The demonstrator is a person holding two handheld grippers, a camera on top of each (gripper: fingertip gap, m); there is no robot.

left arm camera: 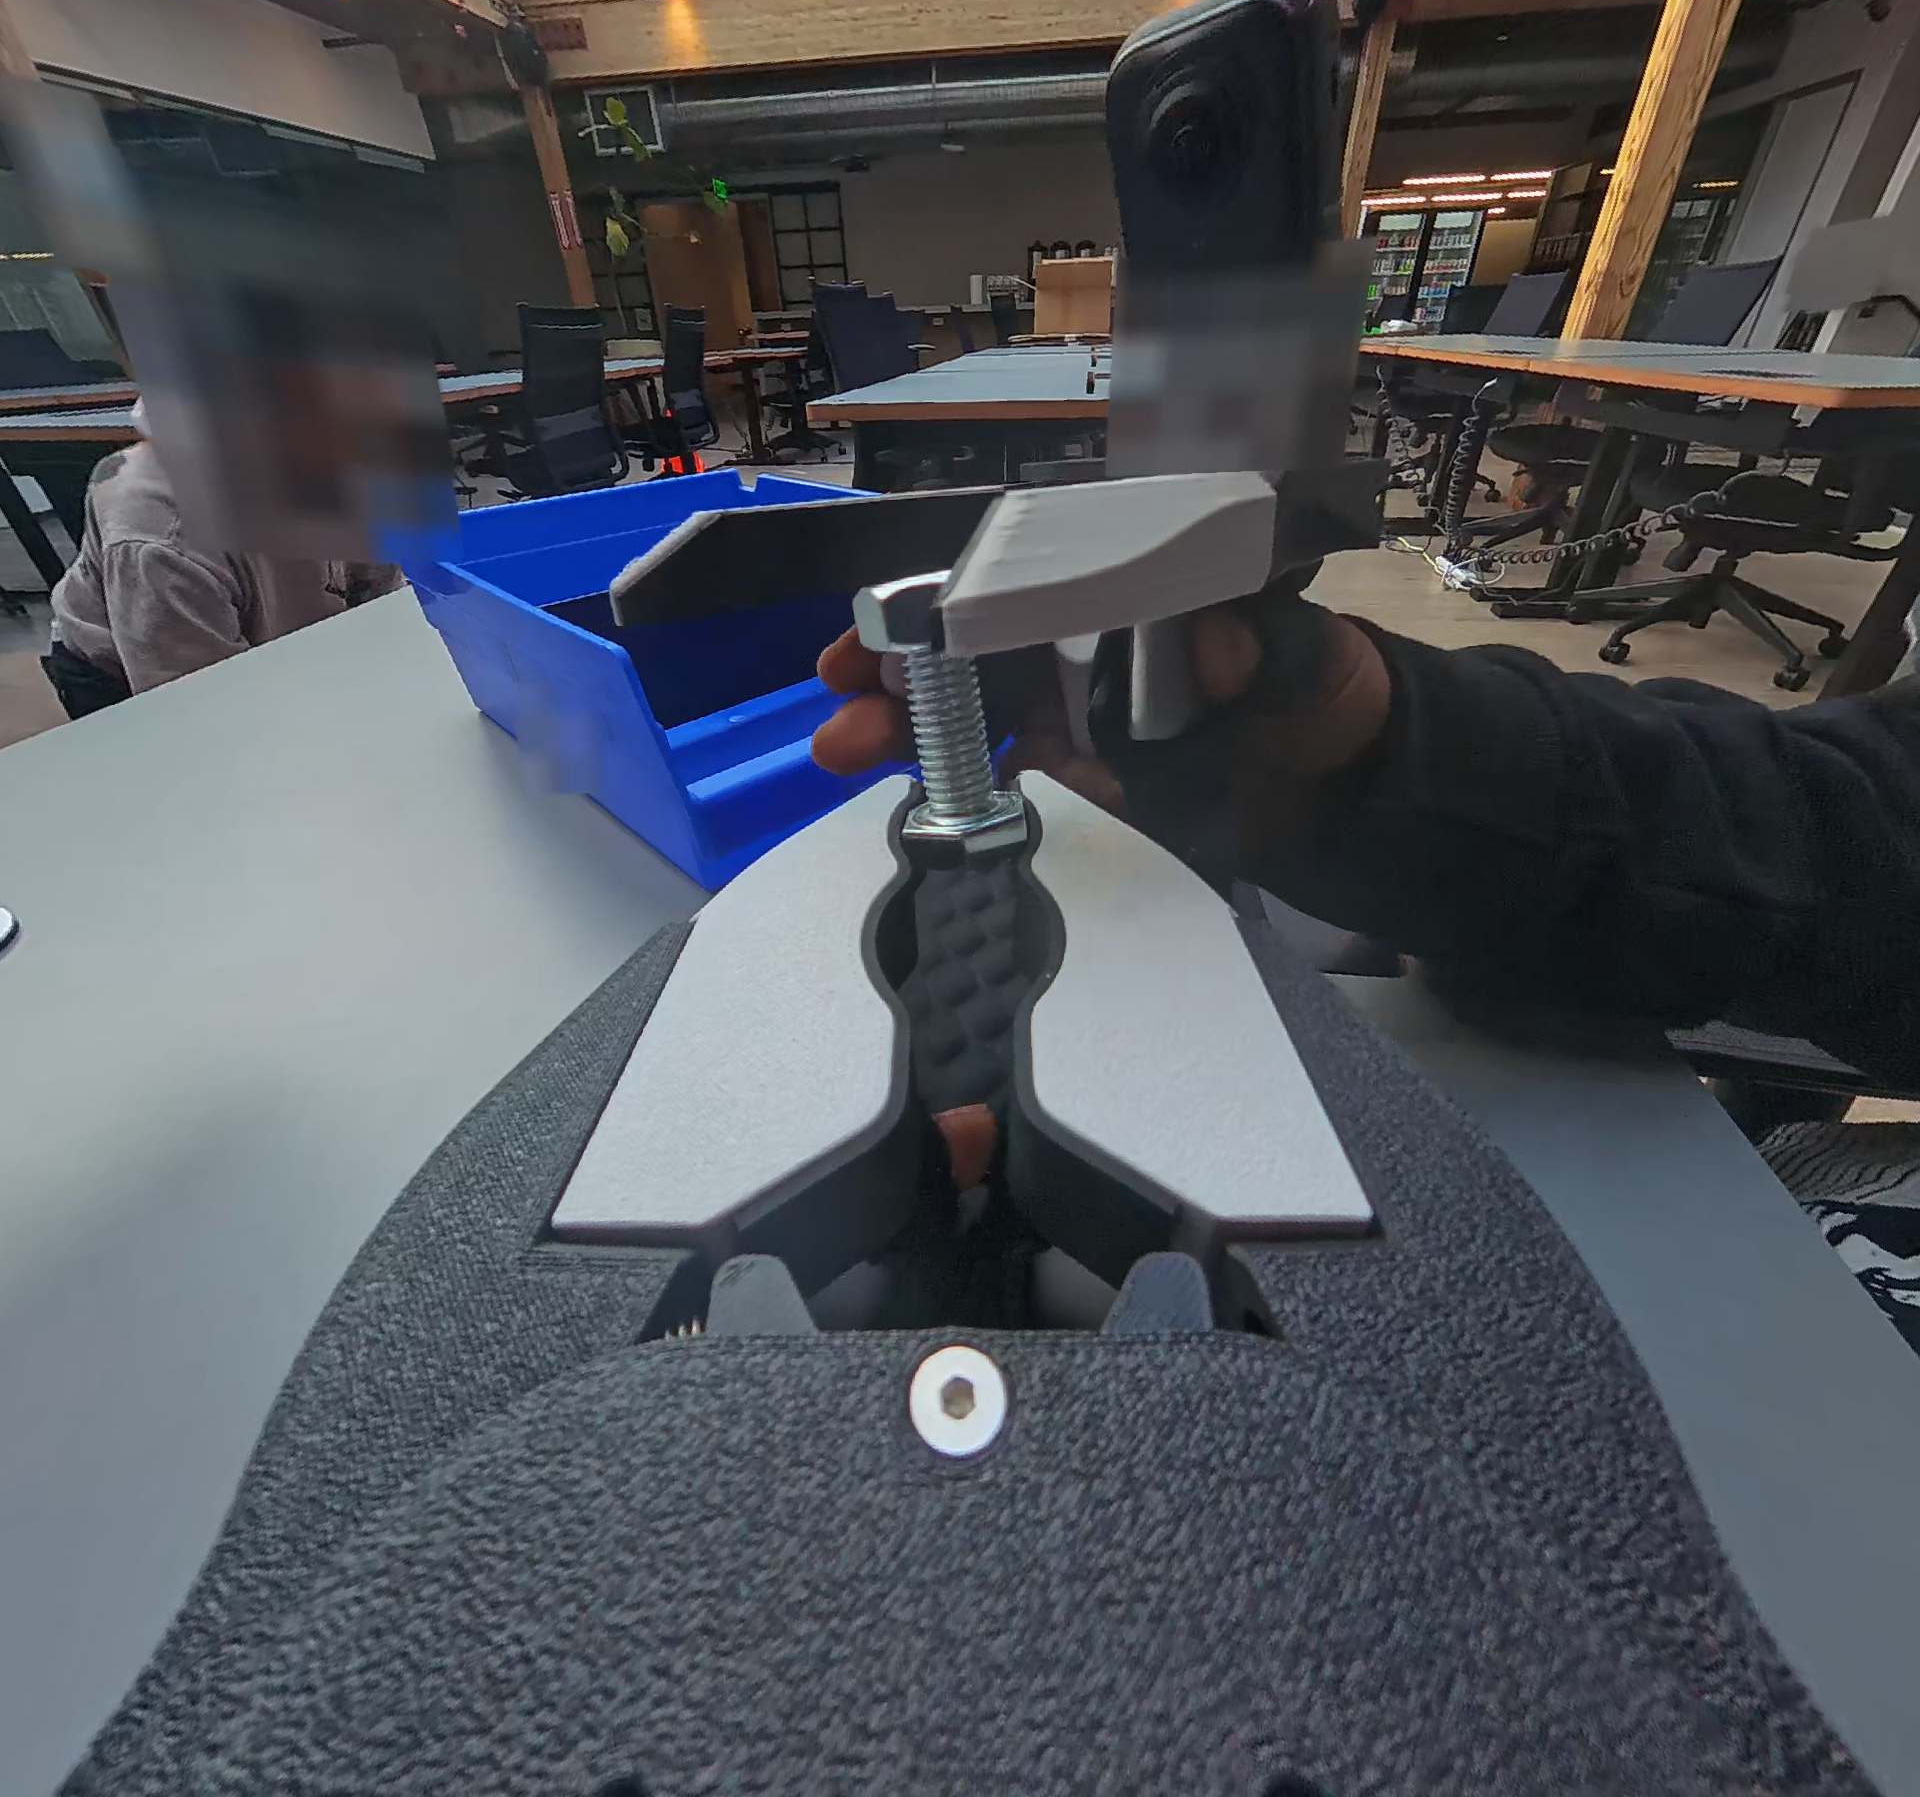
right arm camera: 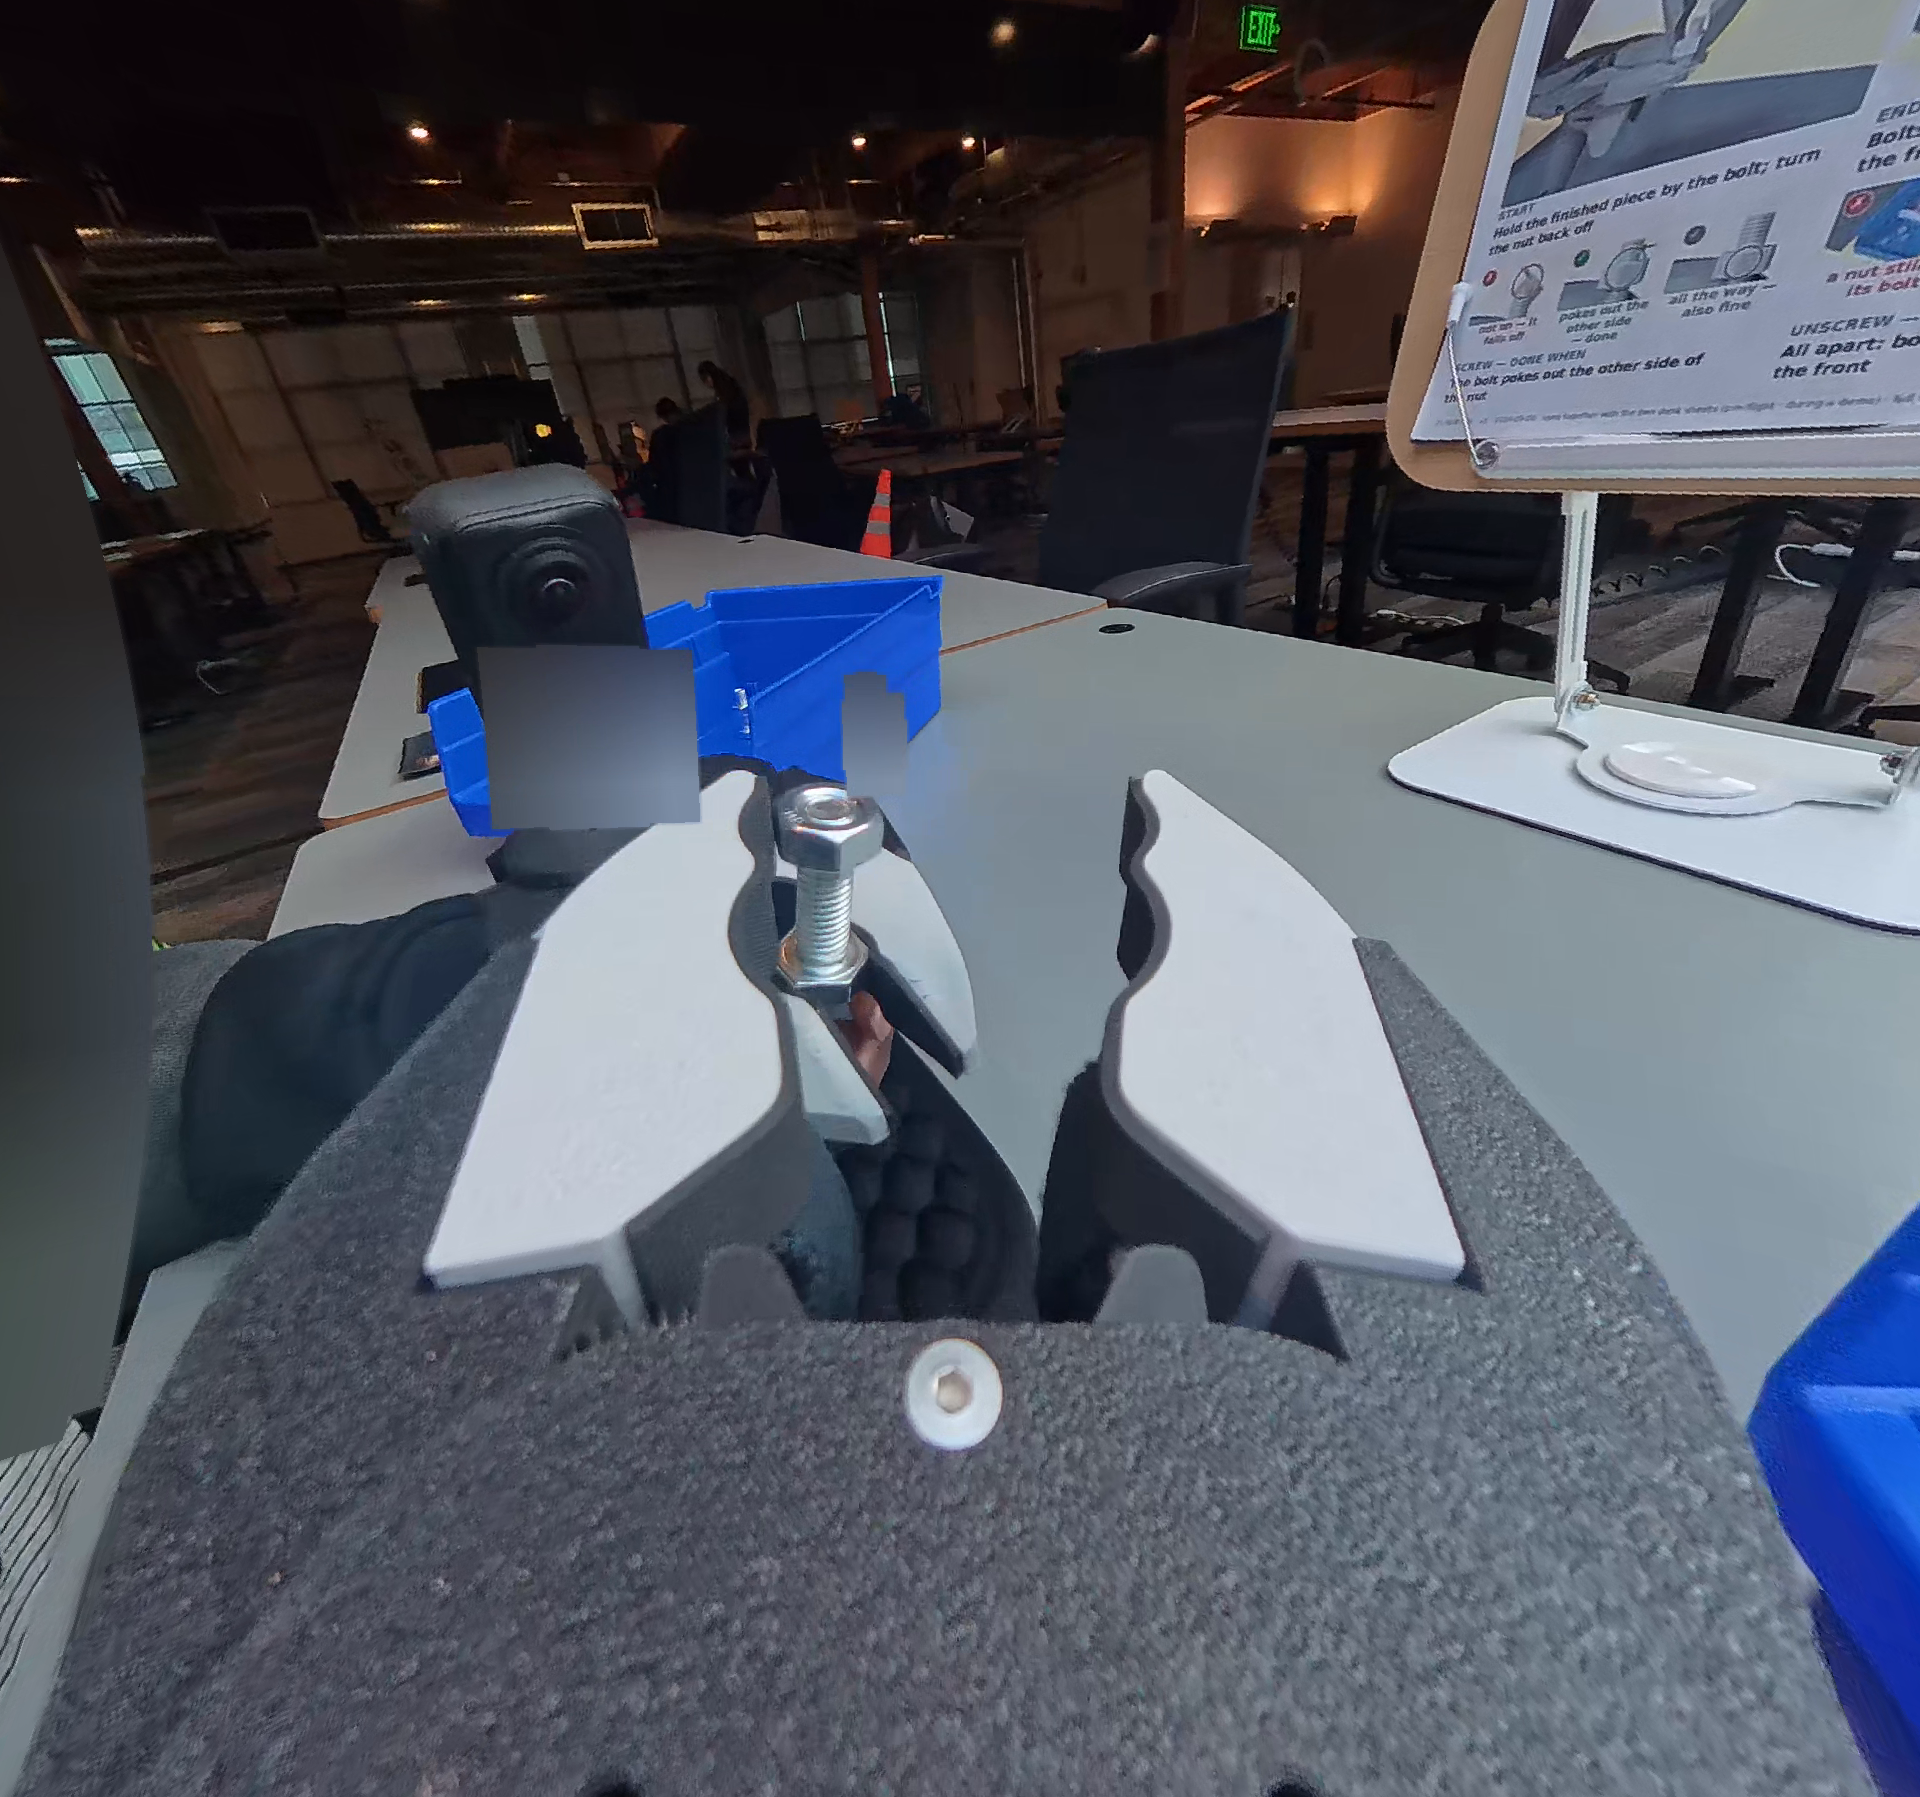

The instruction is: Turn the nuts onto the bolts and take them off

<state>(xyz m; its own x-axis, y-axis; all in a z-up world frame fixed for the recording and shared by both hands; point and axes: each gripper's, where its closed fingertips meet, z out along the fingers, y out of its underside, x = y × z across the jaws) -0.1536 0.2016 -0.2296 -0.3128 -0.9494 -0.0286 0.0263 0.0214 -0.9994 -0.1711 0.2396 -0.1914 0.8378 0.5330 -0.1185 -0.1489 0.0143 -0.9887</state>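
Note:
My left gripper (left arm camera: 964, 859) is shut on a steel nut (left arm camera: 966, 825) at its fingertips. A threaded bolt (left arm camera: 940, 719) stands upright out of the nut, with its hex head (left arm camera: 899, 609) on top. My right gripper (right arm camera: 940, 797) is open, and the bolt (right arm camera: 824, 900) sits between its fingers, close to the left finger (right arm camera: 644, 1020). The nut (right arm camera: 824, 963) sits low on the thread, pinched by the left gripper's fingers (right arm camera: 925, 926). In the left wrist view the right gripper (left arm camera: 800, 594) reaches in from the right at the height of the bolt head.
A blue bin (left arm camera: 582, 667) stands on the grey table (left arm camera: 260, 916) just behind the bolt. A second blue bin (right arm camera: 1839, 1498) is at my near right. A white stand (right arm camera: 1662, 802) holding a printed sheet is at the right. A person (left arm camera: 156, 594) sits beyond the table's left edge. The tips of one gripper are about 5 centimeters away from the tips of the other.

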